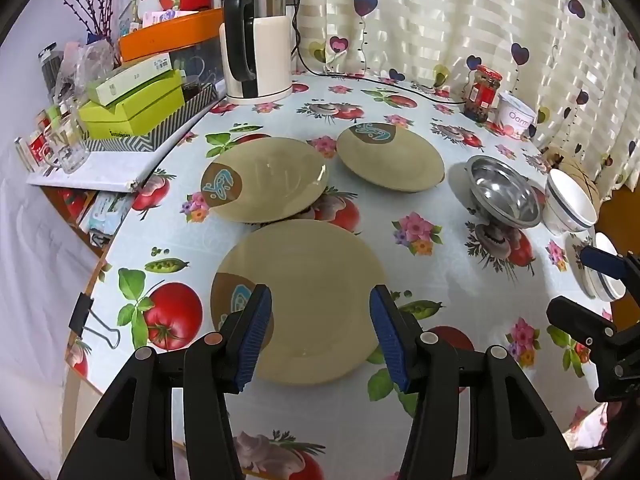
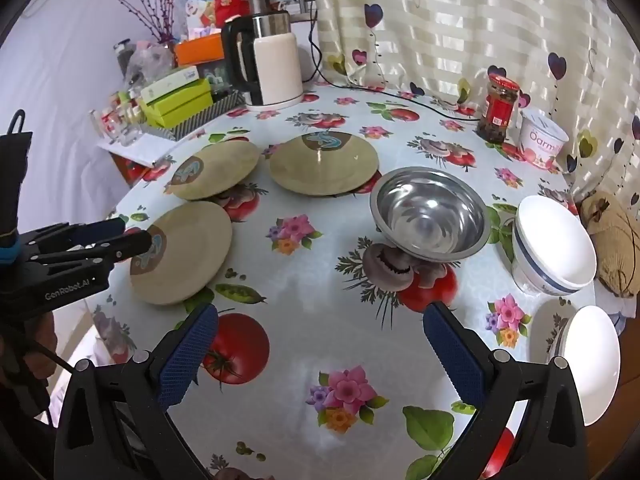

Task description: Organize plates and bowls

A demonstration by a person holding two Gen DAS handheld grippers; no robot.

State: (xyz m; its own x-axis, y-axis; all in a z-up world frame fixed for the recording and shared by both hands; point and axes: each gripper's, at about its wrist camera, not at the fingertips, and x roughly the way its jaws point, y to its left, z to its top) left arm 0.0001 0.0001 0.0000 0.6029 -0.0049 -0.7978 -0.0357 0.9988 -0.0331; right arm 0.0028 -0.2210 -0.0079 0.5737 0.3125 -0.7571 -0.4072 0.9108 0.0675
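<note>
Clutter fills the far left edge: green boxes (image 1: 132,108) stacked in a patterned tray, glass jars beside them, and an orange box behind. A black-and-white electric kettle (image 1: 256,48) stands at the back of the table (image 1: 440,280), whose cloth is printed with tomatoes and flowers.

Three tan plates lie on the left half of the table. The nearest plate (image 1: 304,300) sits just beyond the left gripper (image 1: 320,332), whose blue-padded jaws stand apart above its near rim with nothing pressed between them. Behind it lies the left rear plate (image 1: 266,180), and to the right of that the right rear plate (image 1: 390,156); each shows a brown patch with a blue mark, and the three lie apart from one another.

Further right, a steel bowl (image 2: 430,214) rests upright near the table's middle. Beside it on the right stands a white bowl (image 2: 554,246) with a blue stripe, seemingly nested in another. Nearer the front right edge, small white dishes (image 2: 588,360) lie stacked. A red-lidded jar (image 2: 500,108) and a white tub (image 2: 542,144) stand at the back by the curtain (image 2: 480,20).

The right gripper (image 2: 320,344) hovers over bare cloth in front of the steel bowl, jaws spread wide and empty.
</note>
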